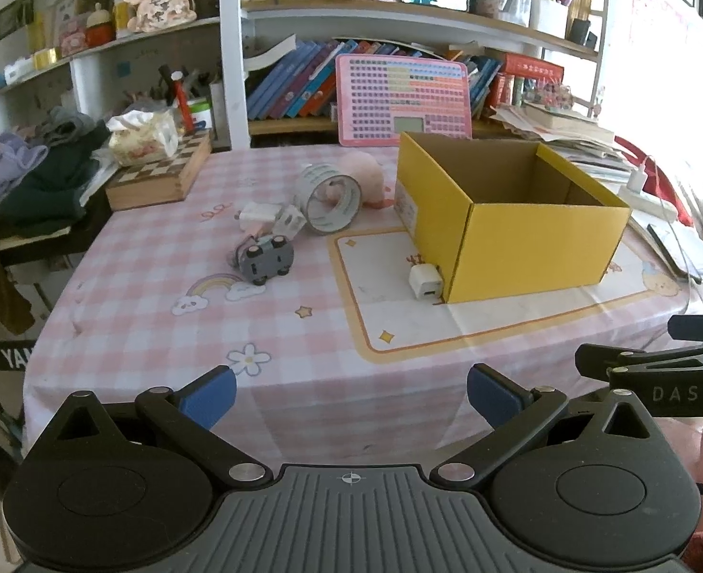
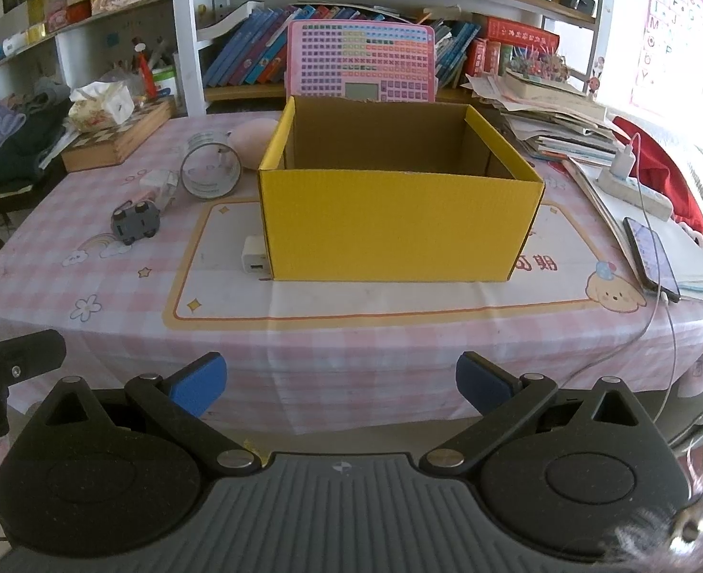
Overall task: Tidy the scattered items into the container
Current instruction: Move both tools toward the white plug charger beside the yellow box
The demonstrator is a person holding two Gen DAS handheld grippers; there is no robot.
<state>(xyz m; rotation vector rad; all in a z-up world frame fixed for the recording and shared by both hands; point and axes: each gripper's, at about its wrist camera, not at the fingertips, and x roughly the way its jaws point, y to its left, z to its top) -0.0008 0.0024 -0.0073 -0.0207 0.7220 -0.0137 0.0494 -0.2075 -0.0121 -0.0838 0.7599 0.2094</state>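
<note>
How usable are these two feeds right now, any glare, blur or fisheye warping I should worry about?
Left wrist view: window glare washes out the right edge, but the yellow box, toy car and tape roll are sharp. Right wrist view: the upper right is overexposed, and a blurry smudge sits in the bottom right corner. Both views: shelves and table edges bow with fisheye distortion.

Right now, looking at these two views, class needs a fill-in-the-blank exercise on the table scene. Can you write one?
1. The box is coloured ____.
2. The white charger sits against the box's ____ side.
3. The toy car lies with its ____ showing.
4. The fingers of the left gripper and right gripper are ____, holding nothing.

Missing words: yellow; left; wheels; open
</note>
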